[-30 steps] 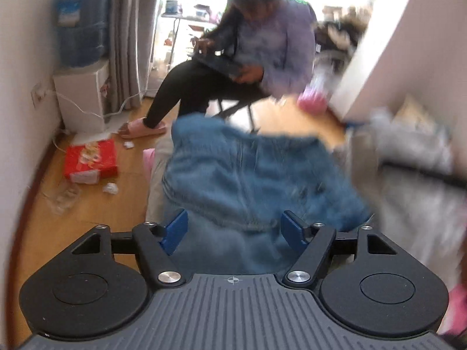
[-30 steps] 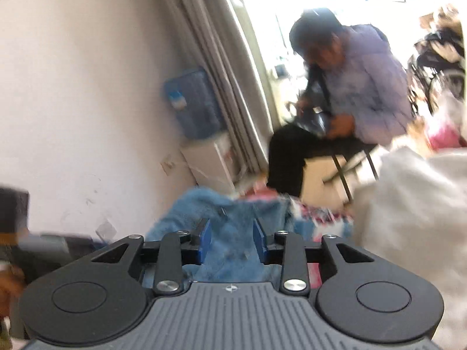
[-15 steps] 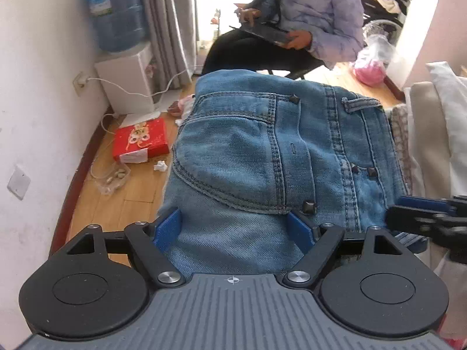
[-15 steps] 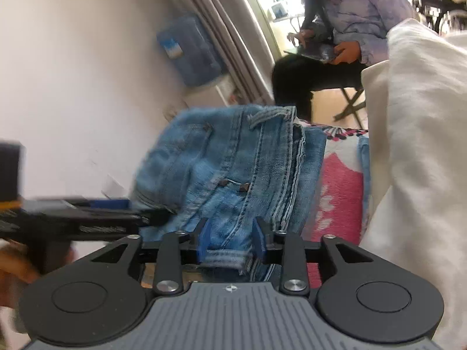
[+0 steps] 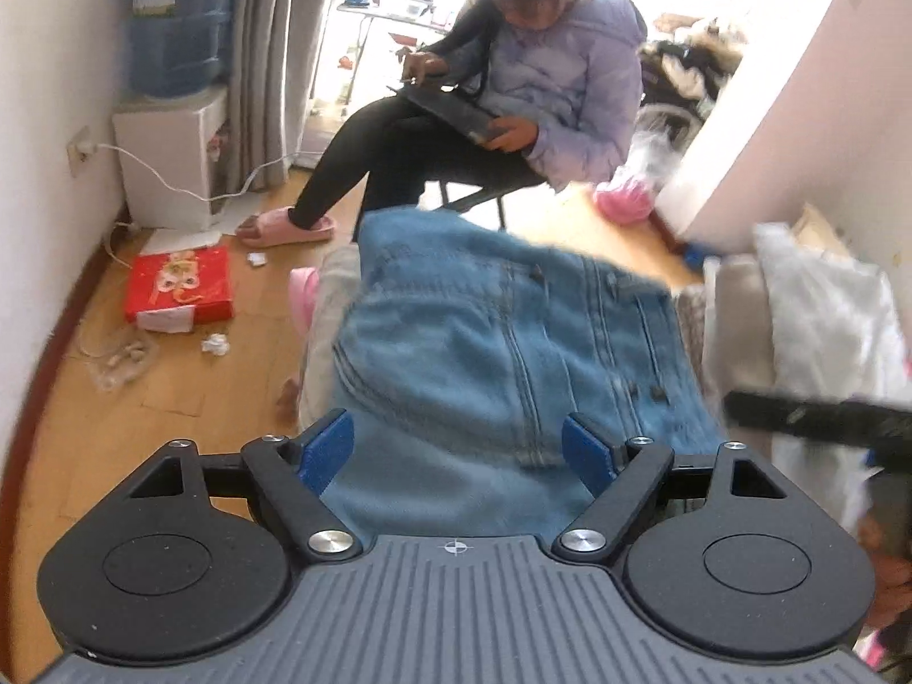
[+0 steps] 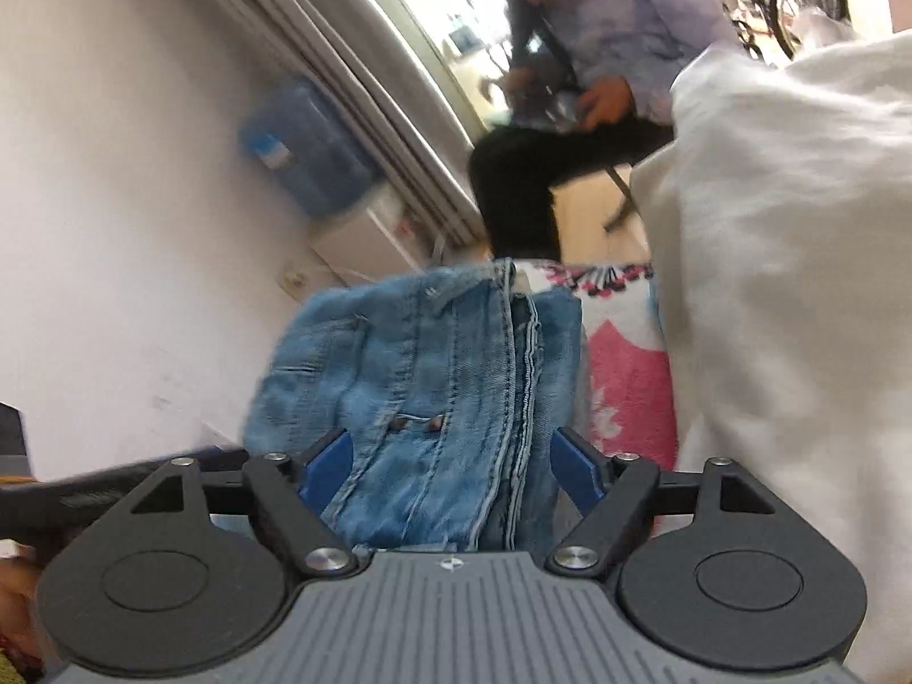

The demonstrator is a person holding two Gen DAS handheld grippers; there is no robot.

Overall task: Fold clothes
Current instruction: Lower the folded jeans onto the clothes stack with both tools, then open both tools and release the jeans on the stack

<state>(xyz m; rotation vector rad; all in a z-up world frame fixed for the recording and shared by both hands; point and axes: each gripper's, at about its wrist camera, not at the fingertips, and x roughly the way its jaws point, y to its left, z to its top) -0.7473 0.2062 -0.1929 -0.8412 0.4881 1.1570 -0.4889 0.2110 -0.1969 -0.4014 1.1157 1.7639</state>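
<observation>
- Left wrist view: the left hand-held gripper (image 5: pixel 459 450) has its blue pads spread wide, and nothing is pinched between them.
- Folded light-blue denim jeans (image 5: pixel 501 353) lie just ahead of and below that left hand-held gripper; the near edge of the denim shows in the gap between the pads, though no pad presses on it.
- Those jeans rest on a pile of pale bedding (image 5: pixel 319 342), raised above the wooden floor (image 5: pixel 114 399).
- At the right edge of this view a blurred black bar, the right hand-held gripper (image 5: pixel 815 416), reaches in beside the jeans.
- Right wrist view: the right hand-held gripper (image 6: pixel 453 464) is opening, its blue pads already far apart.
- The jeans (image 6: pixel 433 376) lie straight ahead, seams running away from the camera, their near end between the pads and free of both.
- A pink and white patterned cloth (image 6: pixel 621 376) lies just right of the denim, with a bulky white quilt (image 6: pixel 798 285) beyond it.
- A seated person in a lilac jacket (image 5: pixel 575 74) is behind the jeans.
</observation>
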